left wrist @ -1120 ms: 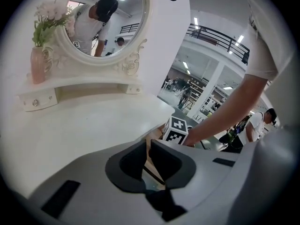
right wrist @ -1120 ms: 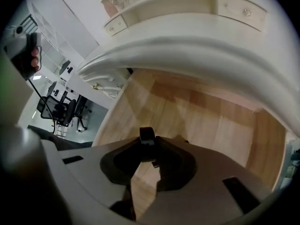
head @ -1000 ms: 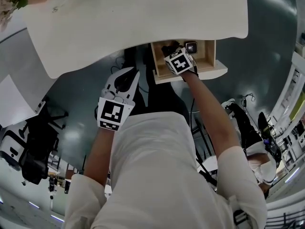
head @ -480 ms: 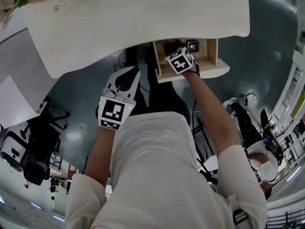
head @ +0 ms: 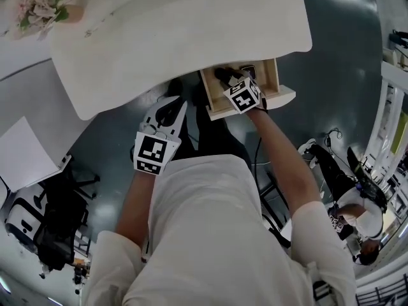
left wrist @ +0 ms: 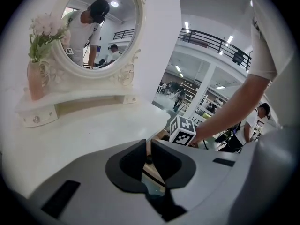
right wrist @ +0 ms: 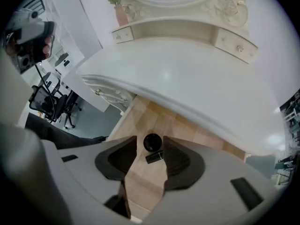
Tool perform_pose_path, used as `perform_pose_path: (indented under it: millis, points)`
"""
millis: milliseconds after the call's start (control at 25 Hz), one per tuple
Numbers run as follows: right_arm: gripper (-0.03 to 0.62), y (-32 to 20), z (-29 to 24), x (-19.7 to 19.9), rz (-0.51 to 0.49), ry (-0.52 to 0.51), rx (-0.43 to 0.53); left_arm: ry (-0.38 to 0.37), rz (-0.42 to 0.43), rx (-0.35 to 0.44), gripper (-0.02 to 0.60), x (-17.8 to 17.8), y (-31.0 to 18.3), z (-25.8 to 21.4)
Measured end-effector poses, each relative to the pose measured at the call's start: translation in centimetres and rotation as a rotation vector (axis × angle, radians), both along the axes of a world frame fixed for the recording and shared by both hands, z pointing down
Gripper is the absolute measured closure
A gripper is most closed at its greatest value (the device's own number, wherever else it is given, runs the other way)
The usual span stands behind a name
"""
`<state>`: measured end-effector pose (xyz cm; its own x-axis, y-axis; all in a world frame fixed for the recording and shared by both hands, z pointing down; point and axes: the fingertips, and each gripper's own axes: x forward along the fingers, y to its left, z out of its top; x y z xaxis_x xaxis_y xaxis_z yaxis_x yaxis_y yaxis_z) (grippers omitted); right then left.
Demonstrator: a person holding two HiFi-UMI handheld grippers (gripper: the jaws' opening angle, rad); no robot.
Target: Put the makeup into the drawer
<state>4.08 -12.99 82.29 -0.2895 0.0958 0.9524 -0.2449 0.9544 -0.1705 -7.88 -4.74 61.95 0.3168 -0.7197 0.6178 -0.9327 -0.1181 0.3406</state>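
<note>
The wooden drawer [head: 282,97] stands pulled out from under the white dressing table [head: 191,30]. My right gripper [head: 228,78] points steeply down into it. Its jaws are opening, and the pads touch nothing. Between them, on the drawer floor [right wrist: 140,182], lie a round black makeup pot [right wrist: 152,142] and a small black stick [right wrist: 154,157]. A dark makeup item [head: 248,71] shows in the drawer beside the gripper. My left gripper [head: 171,107] hangs left of the drawer below the table edge. In its own view the left gripper [left wrist: 149,144] is shut, with only a slit between the jaws and nothing held.
An oval mirror [left wrist: 101,27] and a pink vase of flowers [left wrist: 37,78] stand on the table's raised shelf, which has small drawers [right wrist: 236,46]. A white sheet [head: 22,155] and an office chair [head: 57,234] are on the left. A person [head: 357,215] is at the lower right.
My right gripper has lifted a little above the drawer floor, and the dark item stays in the drawer. The left gripper has risen slightly. The whole view has shifted.
</note>
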Motion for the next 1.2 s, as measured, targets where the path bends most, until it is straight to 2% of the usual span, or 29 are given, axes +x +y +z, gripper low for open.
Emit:
perform_pose_path:
  millis: [160, 320, 560, 1040, 1200]
  points:
    - [0.439, -1.1, -3.3, 0.1, 0.036, -0.038, 0.062, -0.012, 0.035, 0.036, 0.541, -0.6, 0.2, -1.7]
    - [0.475, -1.6, -6.7, 1.0, 0.092, -0.066, 0.115, 0.014, 0.053, 0.026, 0.541, -0.8, 1.6, -2.2]
    - [0.523, -2.9, -11.9, 2.2, 0.218, -0.142, 0.208, 0.004, 0.124, 0.052, 0.541, -1.5, 2.1, -3.4]
    - [0.559, -3.3, -23.3, 7.4, 0.509, -0.32, 0.344, 0.022, 0.265, 0.102, 0.541, -1.2, 0.8, -6.3]
    - [0.562, -2.7, -27.0, 9.2, 0.57, -0.372, 0.401, 0.03, 0.3, 0.133, 0.541, -0.6, -0.3, -8.0]
